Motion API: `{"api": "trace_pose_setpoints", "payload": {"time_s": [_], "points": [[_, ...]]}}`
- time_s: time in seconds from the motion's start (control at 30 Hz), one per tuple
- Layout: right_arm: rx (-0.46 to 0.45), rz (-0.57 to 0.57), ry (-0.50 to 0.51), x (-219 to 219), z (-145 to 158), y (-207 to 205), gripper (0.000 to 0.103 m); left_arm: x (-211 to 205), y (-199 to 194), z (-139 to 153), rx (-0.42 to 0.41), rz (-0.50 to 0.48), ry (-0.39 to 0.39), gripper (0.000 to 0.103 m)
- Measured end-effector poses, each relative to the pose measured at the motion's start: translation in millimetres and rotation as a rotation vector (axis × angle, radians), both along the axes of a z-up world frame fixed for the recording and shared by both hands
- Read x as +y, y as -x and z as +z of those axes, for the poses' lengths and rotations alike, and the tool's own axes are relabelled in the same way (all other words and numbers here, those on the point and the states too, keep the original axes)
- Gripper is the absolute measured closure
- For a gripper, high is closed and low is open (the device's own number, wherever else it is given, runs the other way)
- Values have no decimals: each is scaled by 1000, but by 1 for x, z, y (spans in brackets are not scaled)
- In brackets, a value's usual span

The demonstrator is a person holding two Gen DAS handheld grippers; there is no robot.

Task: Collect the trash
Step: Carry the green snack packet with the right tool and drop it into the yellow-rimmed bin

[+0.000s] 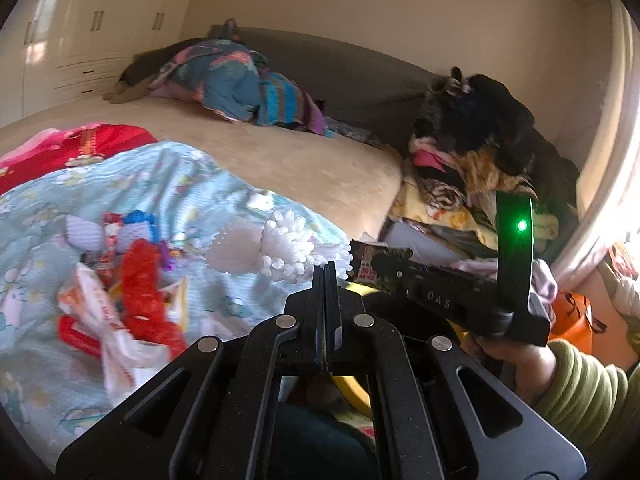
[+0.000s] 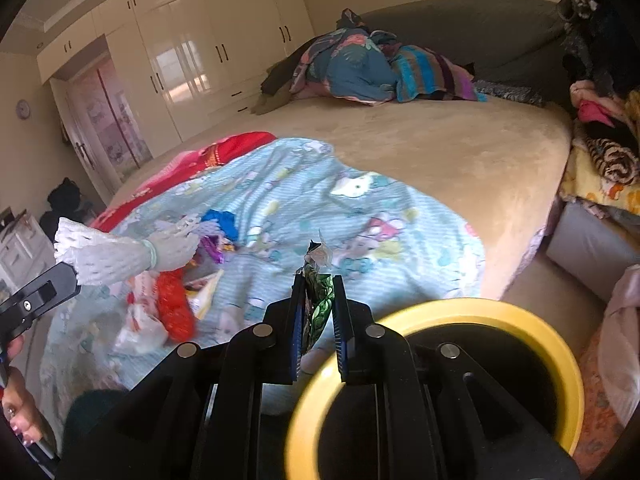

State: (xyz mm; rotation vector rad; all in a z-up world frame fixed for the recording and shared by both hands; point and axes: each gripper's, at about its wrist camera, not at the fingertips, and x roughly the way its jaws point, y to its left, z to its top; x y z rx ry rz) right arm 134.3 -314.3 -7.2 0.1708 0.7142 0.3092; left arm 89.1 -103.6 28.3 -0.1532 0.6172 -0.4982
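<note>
My left gripper (image 1: 330,270) is shut on a white foam fruit net (image 1: 288,250) and holds it above the bed; the net also shows in the right wrist view (image 2: 116,254). My right gripper (image 2: 318,294) is shut on a green snack wrapper (image 2: 318,300), just above the yellow-rimmed bin (image 2: 480,312). The right gripper also shows in the left wrist view (image 1: 384,264). A heap of trash lies on the light blue cartoon blanket (image 2: 320,200): a red net (image 1: 142,280), a white and orange plastic bag (image 1: 108,320), and blue and purple wrappers (image 2: 218,224).
The beige bed (image 2: 440,148) carries a pile of coloured bedding (image 2: 380,68) at its far end and a red blanket (image 2: 224,148). Stacked clothes (image 1: 472,176) stand to the right of the bed. White wardrobes (image 2: 192,52) line the far wall.
</note>
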Motion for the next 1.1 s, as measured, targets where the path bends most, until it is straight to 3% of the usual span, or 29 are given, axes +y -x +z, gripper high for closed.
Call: {"api": "trace_pose_setpoints", "payload": {"time_s": [0.53,1.1], "points": [[81,-101,-34,-73,-18,21,90,-71,10,-21,49,-192,-24,103],[200,-168,-72,-120,-55,28,89,-133,7,-82,191,-373,-58,103]]}}
